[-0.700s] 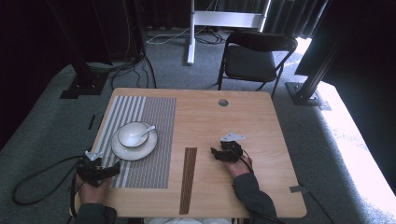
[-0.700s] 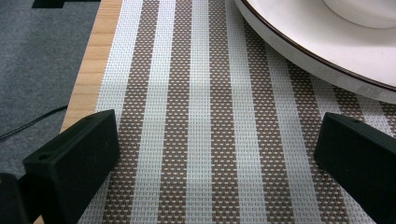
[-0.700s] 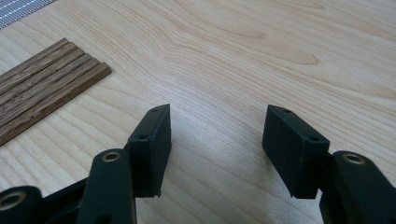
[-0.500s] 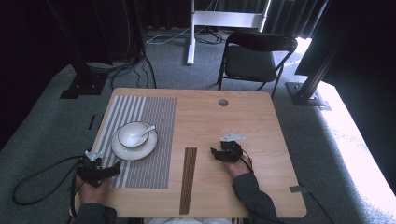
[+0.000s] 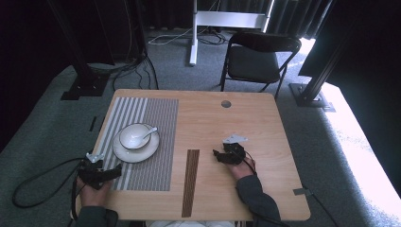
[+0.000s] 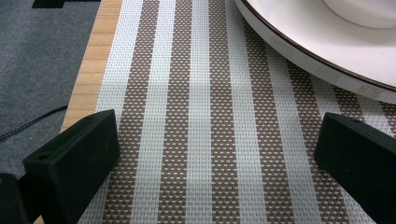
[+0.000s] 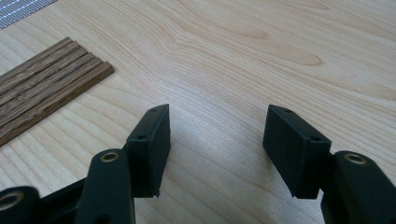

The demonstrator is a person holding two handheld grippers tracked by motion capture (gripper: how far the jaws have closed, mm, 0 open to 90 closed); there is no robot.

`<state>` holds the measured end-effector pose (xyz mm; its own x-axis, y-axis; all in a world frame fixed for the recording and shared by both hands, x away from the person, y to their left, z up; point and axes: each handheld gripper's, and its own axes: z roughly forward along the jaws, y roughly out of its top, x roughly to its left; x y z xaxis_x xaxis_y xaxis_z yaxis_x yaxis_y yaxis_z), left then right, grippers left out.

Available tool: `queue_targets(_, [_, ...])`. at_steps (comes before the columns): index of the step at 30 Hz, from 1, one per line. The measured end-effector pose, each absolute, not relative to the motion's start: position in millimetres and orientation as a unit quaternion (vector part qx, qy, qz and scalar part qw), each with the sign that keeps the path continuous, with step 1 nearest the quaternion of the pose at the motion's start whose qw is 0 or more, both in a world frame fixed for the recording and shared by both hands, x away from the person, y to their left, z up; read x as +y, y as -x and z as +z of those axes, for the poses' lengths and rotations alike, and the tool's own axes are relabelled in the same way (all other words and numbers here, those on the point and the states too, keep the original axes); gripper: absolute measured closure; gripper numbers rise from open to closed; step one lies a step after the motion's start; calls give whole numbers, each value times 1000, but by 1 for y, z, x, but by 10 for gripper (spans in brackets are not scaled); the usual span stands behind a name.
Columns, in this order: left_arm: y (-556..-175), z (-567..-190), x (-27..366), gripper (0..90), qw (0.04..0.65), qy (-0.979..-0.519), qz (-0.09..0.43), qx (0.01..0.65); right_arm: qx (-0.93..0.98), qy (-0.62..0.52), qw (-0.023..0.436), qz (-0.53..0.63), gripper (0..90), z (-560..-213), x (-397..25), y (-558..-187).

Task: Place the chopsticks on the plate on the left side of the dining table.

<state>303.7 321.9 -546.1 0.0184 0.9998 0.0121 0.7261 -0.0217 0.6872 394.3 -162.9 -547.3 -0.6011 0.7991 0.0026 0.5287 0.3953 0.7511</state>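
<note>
A white bowl [image 5: 134, 135] with a white spoon [image 5: 147, 134] in it sits on a white plate [image 5: 137, 152] on the striped placemat [image 5: 156, 123]. My left gripper [image 5: 113, 171] rests low over the placemat's near left corner, open and empty. In the left gripper view its jaws stand wide apart over the placemat [image 6: 205, 140], with the plate [image 6: 336, 56] rim at the upper right. My right gripper [image 5: 217, 155] lies on the bare wood right of a dark wooden strip [image 5: 190, 180], open and empty. In the right gripper view the strip [image 7: 42, 84] lies to the upper left.
The wooden table [image 5: 265, 137] has a round cable hole [image 5: 226, 103] near its far edge. A black chair [image 5: 257, 59] stands behind the table. A black cable [image 5: 38, 189] trails off the left side onto the grey carpet.
</note>
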Motion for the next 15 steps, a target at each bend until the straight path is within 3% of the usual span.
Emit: queue_targets(15, [-304, -546, 322, 3, 260, -665, 263, 649, 811, -402, 196, 376, 430, -547, -163, -390])
